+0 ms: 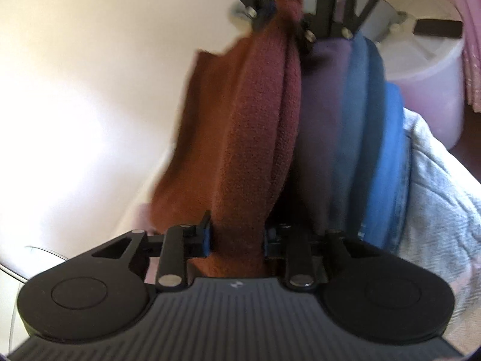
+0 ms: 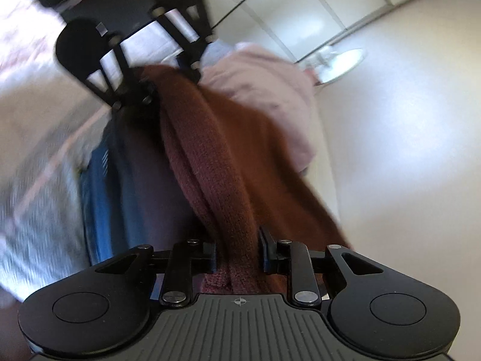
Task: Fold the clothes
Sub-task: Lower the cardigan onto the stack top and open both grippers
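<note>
Between both grippers, left (image 1: 237, 242) and right (image 2: 237, 257), hangs the clamped rust towel (image 1: 240, 138); only the left view shows a possibly lidded bucket (image 1: 421, 69).

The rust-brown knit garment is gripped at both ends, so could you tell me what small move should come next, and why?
Probably lower it onto the folded blue clothes. The left hand-held gripper and right hand-held gripper each pinch the doubled rust-brown knit garment, which hangs between them beside that stack.
</note>
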`<control>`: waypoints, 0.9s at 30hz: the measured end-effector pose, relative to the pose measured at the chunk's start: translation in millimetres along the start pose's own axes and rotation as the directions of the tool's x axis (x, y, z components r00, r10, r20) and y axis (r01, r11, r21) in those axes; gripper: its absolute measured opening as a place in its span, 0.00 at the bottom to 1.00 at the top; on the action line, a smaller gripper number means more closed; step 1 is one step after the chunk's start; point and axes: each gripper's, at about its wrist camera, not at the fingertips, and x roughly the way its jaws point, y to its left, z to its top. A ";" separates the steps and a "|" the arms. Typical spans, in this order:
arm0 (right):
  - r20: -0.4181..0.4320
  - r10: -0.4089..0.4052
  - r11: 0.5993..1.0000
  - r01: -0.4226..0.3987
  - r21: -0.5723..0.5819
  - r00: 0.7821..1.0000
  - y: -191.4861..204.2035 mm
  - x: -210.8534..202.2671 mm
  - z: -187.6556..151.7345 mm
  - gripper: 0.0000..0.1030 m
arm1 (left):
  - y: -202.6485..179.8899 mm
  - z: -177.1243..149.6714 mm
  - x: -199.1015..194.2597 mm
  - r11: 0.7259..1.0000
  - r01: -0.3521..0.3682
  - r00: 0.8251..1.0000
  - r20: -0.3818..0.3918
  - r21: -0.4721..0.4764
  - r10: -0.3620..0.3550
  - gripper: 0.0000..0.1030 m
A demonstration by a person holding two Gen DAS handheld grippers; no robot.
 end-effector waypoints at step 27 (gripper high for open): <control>-0.038 -0.058 0.899 0.068 0.432 0.998 36.2 -118.6 12.8 0.73 | 12.8 10.8 -61.4 0.904 0.051 0.999 0.006 -0.425 -0.053 0.44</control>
